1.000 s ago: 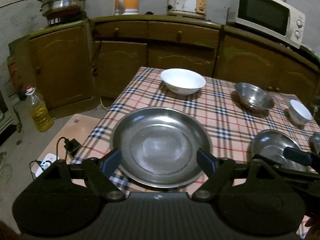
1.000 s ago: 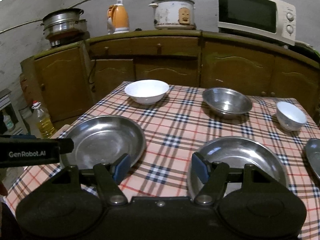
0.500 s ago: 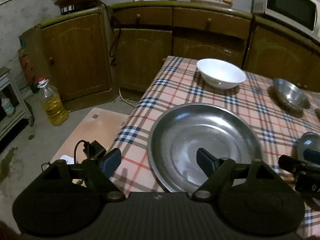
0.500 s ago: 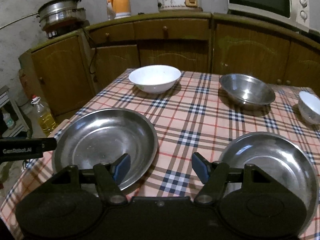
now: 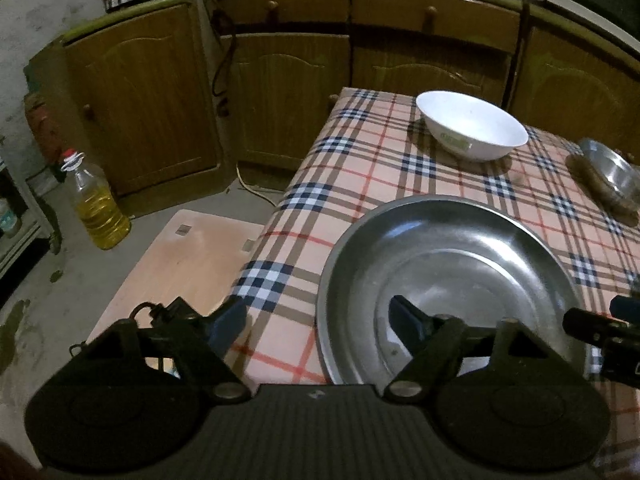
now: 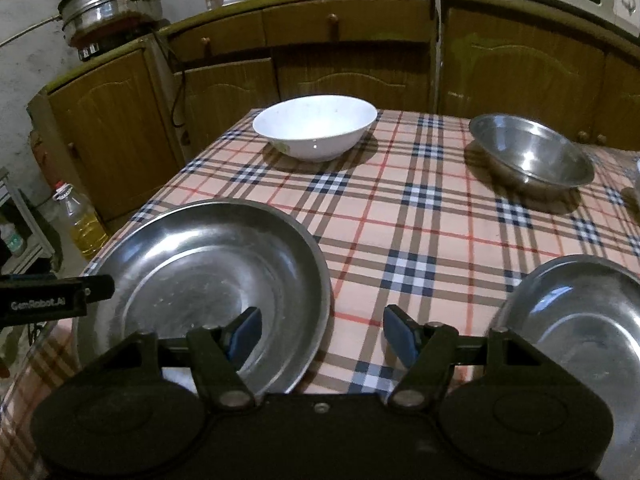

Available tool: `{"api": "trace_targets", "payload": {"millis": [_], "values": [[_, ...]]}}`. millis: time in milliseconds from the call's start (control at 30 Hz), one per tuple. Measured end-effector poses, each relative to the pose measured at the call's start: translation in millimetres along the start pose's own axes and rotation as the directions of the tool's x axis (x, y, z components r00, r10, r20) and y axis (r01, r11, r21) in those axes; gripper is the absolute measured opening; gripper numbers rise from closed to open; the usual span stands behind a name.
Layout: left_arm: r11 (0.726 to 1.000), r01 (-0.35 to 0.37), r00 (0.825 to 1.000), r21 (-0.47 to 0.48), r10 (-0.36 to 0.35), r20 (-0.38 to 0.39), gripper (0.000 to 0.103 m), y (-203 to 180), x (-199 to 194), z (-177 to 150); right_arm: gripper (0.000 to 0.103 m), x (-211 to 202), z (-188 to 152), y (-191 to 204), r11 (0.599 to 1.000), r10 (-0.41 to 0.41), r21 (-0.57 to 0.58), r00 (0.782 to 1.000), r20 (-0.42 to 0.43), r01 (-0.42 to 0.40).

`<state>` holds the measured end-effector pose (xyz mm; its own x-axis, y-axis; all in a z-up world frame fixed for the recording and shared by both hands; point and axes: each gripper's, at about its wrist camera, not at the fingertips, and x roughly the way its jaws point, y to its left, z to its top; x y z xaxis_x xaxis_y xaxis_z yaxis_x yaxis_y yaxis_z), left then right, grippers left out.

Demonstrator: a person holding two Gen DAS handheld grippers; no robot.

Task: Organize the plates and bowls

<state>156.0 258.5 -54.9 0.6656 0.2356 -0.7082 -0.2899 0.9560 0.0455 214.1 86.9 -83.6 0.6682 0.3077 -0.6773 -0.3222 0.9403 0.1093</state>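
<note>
Between the fingers of the left gripper (image 5: 318, 318) sits the left rim of the large steel plate (image 5: 452, 264): one blue pad is outside the rim over the table edge, the other over the plate's well. The jaws are closing, yet neither pad presses on the metal. Over at the right gripper (image 6: 322, 330), the jaws are spread wide; its left pad hangs above the same plate's right side and its right pad above bare checked tablecloth (image 6: 420, 216), with nothing pinched.

Outward from there, a second steel plate (image 6: 580, 320) lies near the table's right front, well apart from the first. Farther back stand a white bowl (image 6: 316, 128) and a steel bowl (image 6: 528, 156), apart from each other. Wooden cabinets (image 6: 352, 60) run behind the table, and a bottle of yellow oil (image 5: 98, 204) stands on the floor at left.
</note>
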Motion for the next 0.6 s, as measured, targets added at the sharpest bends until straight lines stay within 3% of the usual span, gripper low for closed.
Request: {"api": "trace_targets", "payload": {"millis": [100, 167, 233, 400, 600], "values": [[1.0, 0.011, 1.0, 0.008, -0.011, -0.009, 0.058, -1.2, 7.0, -0.4, 0.079, 8.2, -0.2, -0.1, 1.0, 0.011, 0.013, 1.0, -0.013, -0.011], [1.0, 0.024, 0.999, 0.006, -0.024, -0.022, 0.04, -1.6, 11.2, -0.2, 0.07, 13.2, -0.7, 1.7, 1.0, 0.023, 0.016, 0.999, -0.022, -0.023], [0.999, 0.04, 0.999, 0.001, -0.04, -0.031, 0.025, -2.4, 13.2, -0.9, 0.04, 17.8, -1.0, 4.4, 0.999, 0.03, 0.012, 0.999, -0.033, -0.03], [1.0, 0.03, 0.999, 0.0, -0.03, -0.01, 0.02, -3.7, 9.2, -2.6, 0.021, 19.9, -1.9, 4.3, 1.0, 0.015, 0.022, 0.999, -0.033, -0.014], [0.999, 0.037, 0.999, -0.004, -0.037, 0.025, 0.019, -6.3, -5.5, 0.2, 0.021, 6.0, 1.8, 1.9, 1.0, 0.012, 0.026, 1.0, 0.003, -0.012]]}}
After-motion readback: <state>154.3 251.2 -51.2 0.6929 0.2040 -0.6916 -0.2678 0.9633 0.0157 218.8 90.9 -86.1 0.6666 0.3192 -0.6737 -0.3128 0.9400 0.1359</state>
